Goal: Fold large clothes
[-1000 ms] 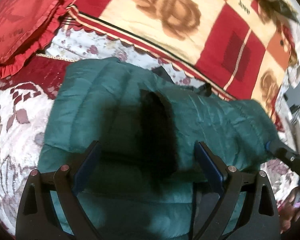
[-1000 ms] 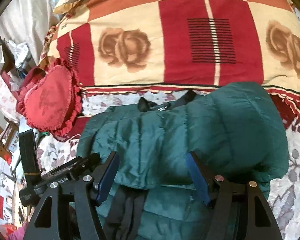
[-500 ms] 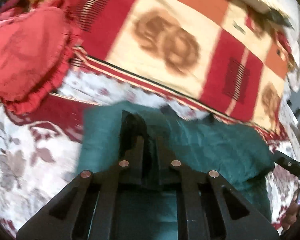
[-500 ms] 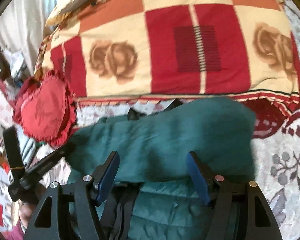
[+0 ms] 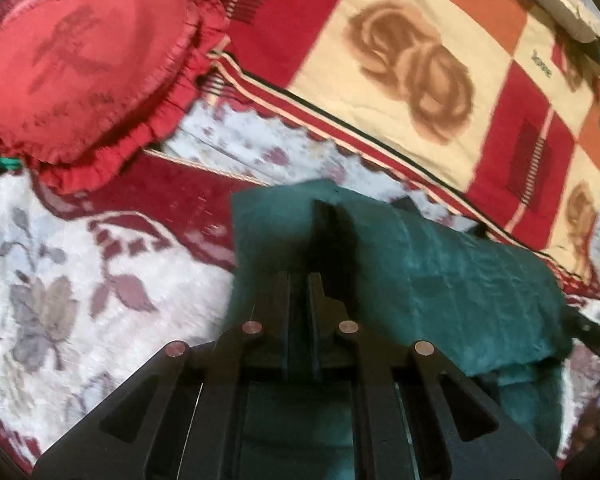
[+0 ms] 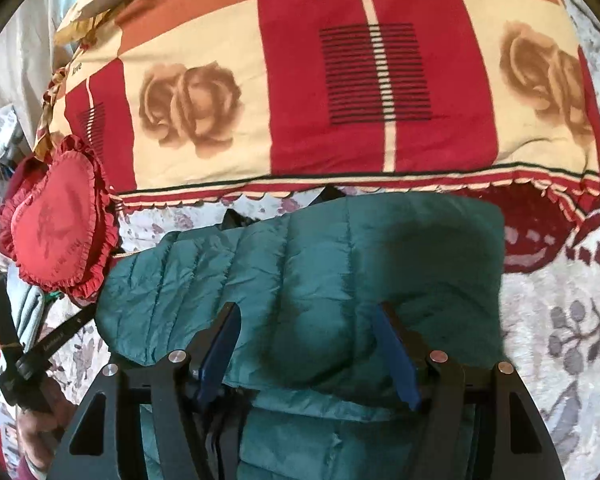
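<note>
A teal quilted jacket lies folded over itself on the floral bedspread. My left gripper hovers over the jacket's left part with its jaws shut to a thin slit, and I cannot tell if any cloth is pinched. Its shadow falls on the cloth just ahead. In the right wrist view the left gripper reaches the jacket's left edge. My right gripper is open, its blue pads standing wide over the fold's near edge. The fold runs on past both pads.
A red and cream checked blanket with roses lies behind the jacket. A red heart-shaped frilled cushion sits at the left. A person's hand holds the left tool. Bare bedspread lies to the right.
My left gripper's jaws went from wide open to shut. The hand moved left and back, so the jacket sits lower and the heart cushion fills more of the view. The right gripper stayed open.
</note>
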Demonstrator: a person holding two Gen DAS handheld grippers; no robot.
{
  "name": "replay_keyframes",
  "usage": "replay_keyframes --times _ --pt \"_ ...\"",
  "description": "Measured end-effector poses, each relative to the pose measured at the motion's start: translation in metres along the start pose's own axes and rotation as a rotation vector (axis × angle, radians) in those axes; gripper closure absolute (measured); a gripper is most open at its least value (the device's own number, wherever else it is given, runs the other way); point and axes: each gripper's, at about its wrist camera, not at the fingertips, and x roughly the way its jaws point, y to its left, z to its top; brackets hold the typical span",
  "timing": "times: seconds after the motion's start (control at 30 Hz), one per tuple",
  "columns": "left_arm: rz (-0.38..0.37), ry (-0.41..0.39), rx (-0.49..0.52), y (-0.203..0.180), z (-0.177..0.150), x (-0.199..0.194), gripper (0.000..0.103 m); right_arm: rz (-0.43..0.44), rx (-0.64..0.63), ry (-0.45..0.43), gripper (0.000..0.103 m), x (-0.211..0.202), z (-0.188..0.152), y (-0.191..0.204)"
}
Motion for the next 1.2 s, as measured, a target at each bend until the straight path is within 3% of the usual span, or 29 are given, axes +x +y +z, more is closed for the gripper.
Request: replay_keyframes --times 0.2,0.37,0.4,0.43,0.5,0.8,0.93,1.2 --pt "-0.103 0.068 -0.063 -0.004 0.002 0.007 0.095 0.018 0.003 0.013 0.036 -0.004 -0.005 -0.003" --pt "-0.153 0.065 -0.155 0.003 0.006 0.004 0.093 0.029 0.008 0.01 0.036 -0.014 -0.005 -0.006" --pt "-0.156 0.061 -0.171 0.005 0.006 0.002 0.078 0.03 0.01 0.011 0.036 -0.015 -0.005 -0.006" --pt "-0.154 0.054 -0.181 0.007 0.007 0.001 0.056 0.033 0.012 0.012 0.036 -0.016 -0.006 -0.007" --pt "-0.15 0.021 -0.207 0.01 0.005 -0.004 0.036 0.035 0.015 0.012 0.036 -0.017 -0.006 -0.008" --pt "-0.199 0.025 -0.275 0.019 0.004 -0.011 0.036 0.044 0.034 0.013 0.036 -0.02 -0.007 -0.011" --pt "-0.206 0.037 -0.258 0.011 0.001 -0.012 0.036 0.041 0.03 0.013 0.036 -0.021 -0.006 -0.011" --pt "-0.108 0.165 -0.155 -0.016 -0.012 0.028 0.036 0.03 0.013 0.013 0.036 -0.025 -0.005 -0.01"
